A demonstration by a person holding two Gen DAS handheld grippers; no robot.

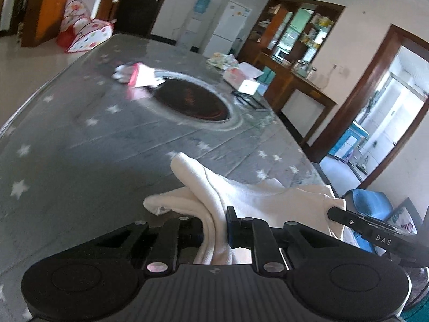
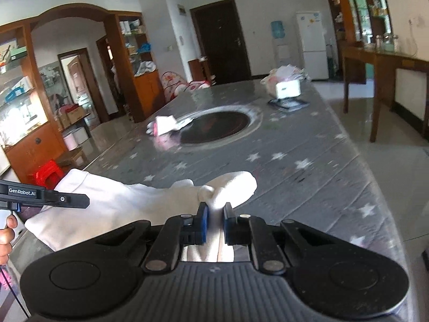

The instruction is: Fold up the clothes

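A white garment [image 1: 241, 193] hangs between both grippers above the near end of a grey star-patterned table [image 1: 80, 134]. My left gripper [image 1: 214, 225] is shut on one bunched edge of it. My right gripper [image 2: 214, 214] is shut on the other bunched edge of the garment [image 2: 120, 204], which spreads to the left in the right wrist view. The right gripper's tip shows at the right of the left wrist view [image 1: 348, 218]; the left gripper's tip shows at the left of the right wrist view [image 2: 67, 200].
A folded pink and white garment [image 1: 138, 76] lies at the rim of a dark round inset [image 1: 190, 99] mid-table. Boxes and papers [image 2: 287, 83] sit at the far end. A wooden side table [image 2: 380, 61] stands right; cabinets [image 2: 24, 112] stand left.
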